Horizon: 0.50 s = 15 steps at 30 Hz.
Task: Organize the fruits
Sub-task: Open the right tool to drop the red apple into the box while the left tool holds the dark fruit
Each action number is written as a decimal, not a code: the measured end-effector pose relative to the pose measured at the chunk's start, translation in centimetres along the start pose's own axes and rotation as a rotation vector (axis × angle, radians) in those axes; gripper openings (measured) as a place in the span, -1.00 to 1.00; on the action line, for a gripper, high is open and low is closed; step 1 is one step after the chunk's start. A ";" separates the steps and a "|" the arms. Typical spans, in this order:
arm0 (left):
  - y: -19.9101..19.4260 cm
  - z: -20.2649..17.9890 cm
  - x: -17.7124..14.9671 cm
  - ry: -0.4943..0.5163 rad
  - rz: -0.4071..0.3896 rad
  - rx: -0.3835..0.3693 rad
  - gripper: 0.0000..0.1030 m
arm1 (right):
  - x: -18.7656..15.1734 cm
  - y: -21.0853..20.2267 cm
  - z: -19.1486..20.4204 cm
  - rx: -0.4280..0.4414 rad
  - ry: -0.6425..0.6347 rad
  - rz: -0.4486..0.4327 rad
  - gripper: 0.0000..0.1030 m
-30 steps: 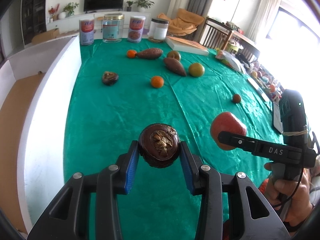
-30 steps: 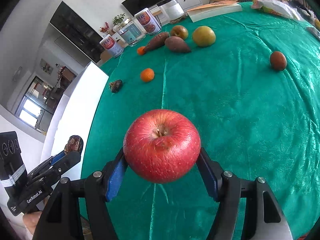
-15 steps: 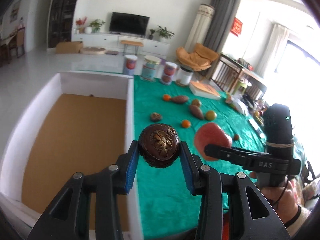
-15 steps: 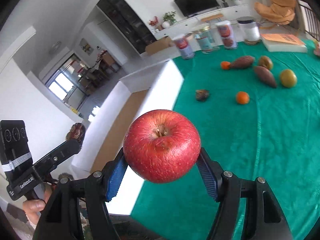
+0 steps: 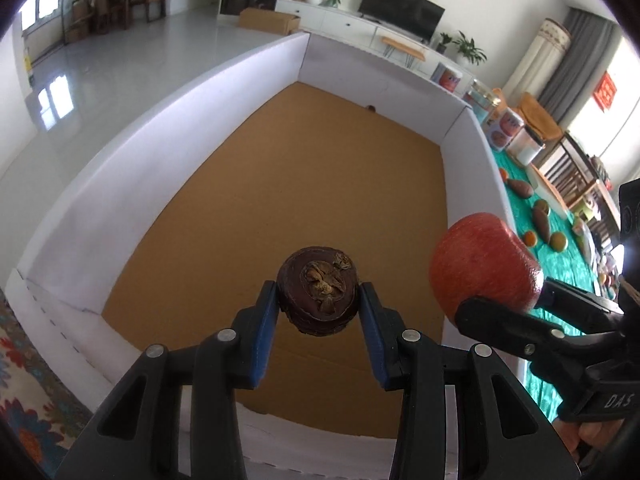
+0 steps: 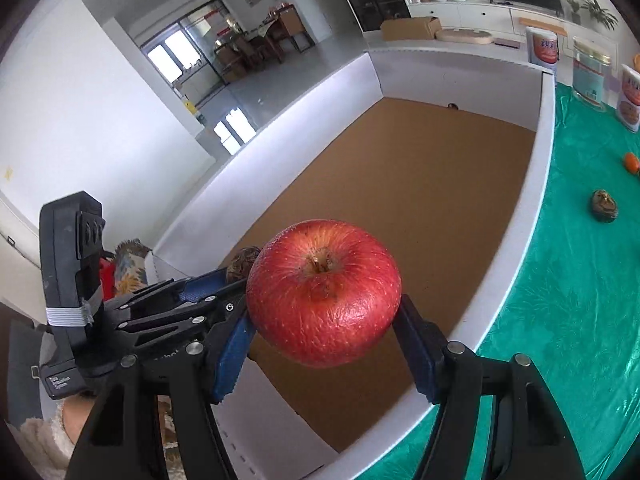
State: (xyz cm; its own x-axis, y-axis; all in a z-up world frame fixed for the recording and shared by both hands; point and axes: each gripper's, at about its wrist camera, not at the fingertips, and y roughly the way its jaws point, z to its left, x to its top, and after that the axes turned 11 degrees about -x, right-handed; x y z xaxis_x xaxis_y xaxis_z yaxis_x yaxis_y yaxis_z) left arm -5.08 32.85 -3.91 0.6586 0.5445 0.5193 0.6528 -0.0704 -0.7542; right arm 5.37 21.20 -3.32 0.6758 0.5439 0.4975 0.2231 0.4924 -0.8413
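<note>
Left black two-finger gripper (image 5: 319,312) clamped on dark brown-purple round fruit with dry, crumpled tan calyx (image 5: 319,295); blue pads (image 5: 266,322) pressed to both sides of fruit. Rind matte, ridged at lower edge. Fruit held in air above large white-walled box with flat brown cardboard floor (image 5: 304,184), over near part of floor.

Right black two-finger gripper (image 6: 325,334) closed on glossy red apple with fine pale speckles and wrinkled skin (image 6: 323,294); stem dimple faced camera, blue pads (image 6: 416,354) against apple's flanks. Apple held aloft above near end of box (image 6: 420,196), just inside wall bordering shiny green crinkled tablecloth (image 6: 580,300). In left view, apple (image 5: 484,262) seen right of brown fruit, near but apart.

On cloth: second dark brown wrinkled fruit (image 6: 604,206), small orange citrus (image 6: 632,161), both well apart from grippers. Farther back, elongated reddish-brown sweet potatoes (image 5: 540,220), printed cans and clear glass jar (image 6: 590,76) along far table edge.
</note>
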 end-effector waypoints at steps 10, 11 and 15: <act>1.0 -0.1 0.2 0.016 0.013 0.075 -0.16 | 0.3 2.4 1.9 -0.120 -0.122 0.003 0.33; 1.0 -0.1 0.2 0.017 0.014 0.078 -0.16 | 0.4 2.2 1.5 -0.121 -0.126 -0.001 0.33; 0.9 0.0 0.2 0.009 0.009 0.076 -0.10 | 0.9 1.0 1.5 -0.127 -0.135 -0.040 0.33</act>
State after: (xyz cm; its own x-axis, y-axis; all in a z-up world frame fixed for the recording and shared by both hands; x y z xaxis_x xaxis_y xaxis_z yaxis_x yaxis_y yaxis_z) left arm -4.41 32.90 -4.47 0.6679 0.5367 0.5157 0.6167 -0.0111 -0.7871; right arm 5.17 23.17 -3.37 0.5659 0.6164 0.5476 0.3404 0.4303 -0.8361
